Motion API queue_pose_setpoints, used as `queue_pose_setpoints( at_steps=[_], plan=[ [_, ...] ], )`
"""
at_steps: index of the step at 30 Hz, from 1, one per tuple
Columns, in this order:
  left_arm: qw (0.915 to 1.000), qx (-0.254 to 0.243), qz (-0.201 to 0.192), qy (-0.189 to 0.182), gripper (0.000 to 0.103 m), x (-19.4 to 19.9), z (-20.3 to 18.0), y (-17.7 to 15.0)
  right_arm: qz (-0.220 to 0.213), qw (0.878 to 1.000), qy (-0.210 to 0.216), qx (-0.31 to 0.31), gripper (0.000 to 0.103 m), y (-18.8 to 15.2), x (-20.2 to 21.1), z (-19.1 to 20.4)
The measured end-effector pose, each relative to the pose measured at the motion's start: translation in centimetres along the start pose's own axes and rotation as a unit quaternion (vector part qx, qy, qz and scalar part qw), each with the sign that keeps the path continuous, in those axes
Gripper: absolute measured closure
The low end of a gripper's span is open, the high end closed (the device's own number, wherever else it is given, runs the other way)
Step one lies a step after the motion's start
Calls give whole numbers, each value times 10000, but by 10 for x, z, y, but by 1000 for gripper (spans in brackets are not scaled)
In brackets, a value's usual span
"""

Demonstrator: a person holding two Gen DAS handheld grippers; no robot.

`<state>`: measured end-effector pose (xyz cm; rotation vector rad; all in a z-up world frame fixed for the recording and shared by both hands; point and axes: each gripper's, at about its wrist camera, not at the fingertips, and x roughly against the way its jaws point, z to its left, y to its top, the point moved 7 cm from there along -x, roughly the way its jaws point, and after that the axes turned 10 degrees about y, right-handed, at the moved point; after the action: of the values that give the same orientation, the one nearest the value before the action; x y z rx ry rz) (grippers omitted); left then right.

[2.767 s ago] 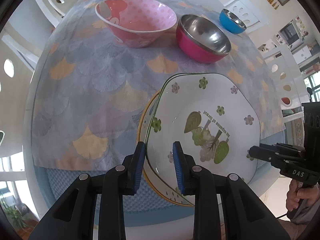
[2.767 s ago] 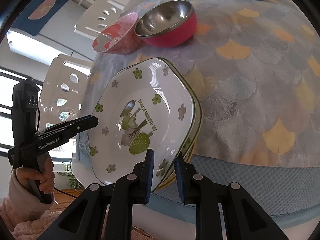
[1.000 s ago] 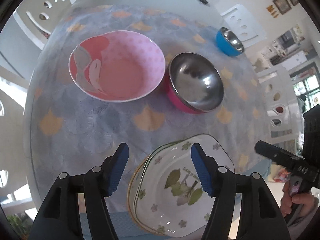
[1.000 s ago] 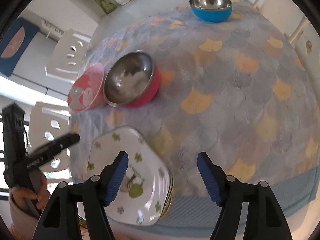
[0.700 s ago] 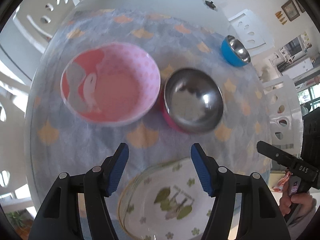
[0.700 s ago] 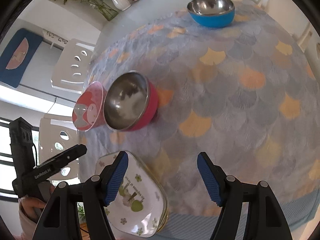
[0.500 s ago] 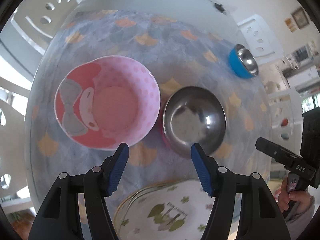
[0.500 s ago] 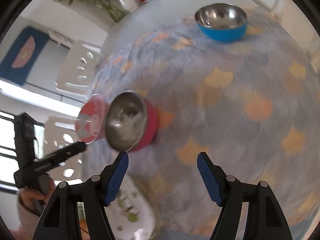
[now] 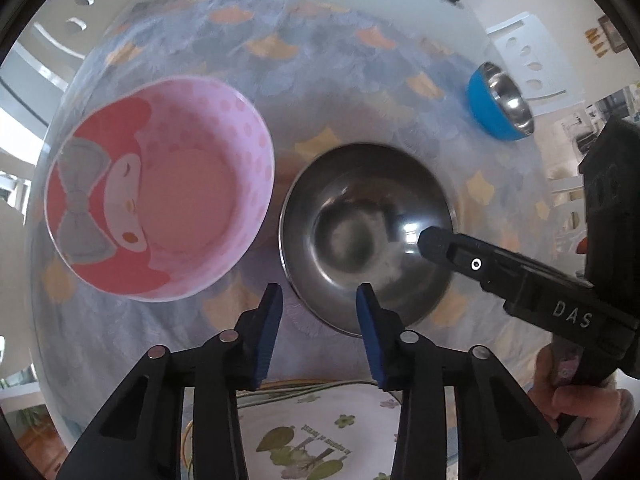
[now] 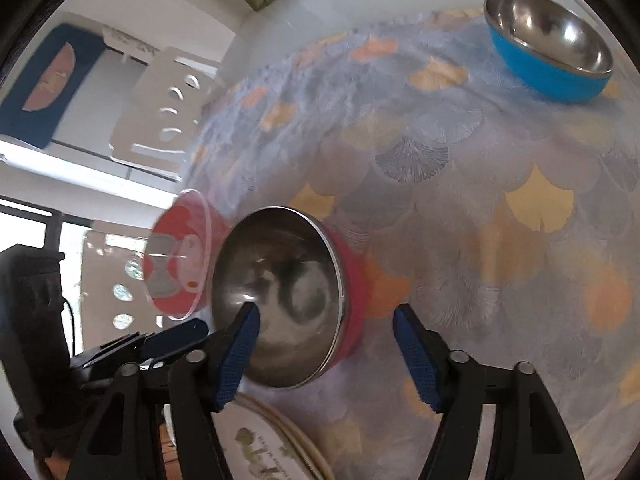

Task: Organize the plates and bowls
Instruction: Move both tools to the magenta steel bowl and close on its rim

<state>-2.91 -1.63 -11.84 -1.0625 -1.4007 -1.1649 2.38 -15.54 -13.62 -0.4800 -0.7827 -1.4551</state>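
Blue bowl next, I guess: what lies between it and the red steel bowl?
Only bare patterned tablecloth separates the blue bowl from the red steel bowl, per the right wrist view.

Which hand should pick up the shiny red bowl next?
Probably the right. The right tool is open around the red steel bowl, one finger over its inside, the other outside past its rim. The left tool, also open, hovers at that bowl's near edge, beside the pink bowl.
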Motion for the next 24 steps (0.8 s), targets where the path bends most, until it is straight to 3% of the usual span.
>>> queue_pose_setpoints(
  at_steps=[3,7,10,14,24],
  plan=[
    [9999,42,120,-19,71,-10,-3,-1,101,9999,-120,-44,56,-1,-8,-6],
    [9999,-71,91,85,85,-18,-5,4,87,9995,-174,-245,67,-2,-12,-17],
    [10000,-9,89,24,88,-19,-3,7,41,9994,-125,-318,85,-4,-8,-23],
    [9997,-154,35,196,89,-21,-7,10,41,9993,-68,-372,85,-6,-6,-25],
    [9993,-360,-110,-56,89,-9,-24,12,-225,9991,-312,-166,85,-5,20,-20]
  ],
)
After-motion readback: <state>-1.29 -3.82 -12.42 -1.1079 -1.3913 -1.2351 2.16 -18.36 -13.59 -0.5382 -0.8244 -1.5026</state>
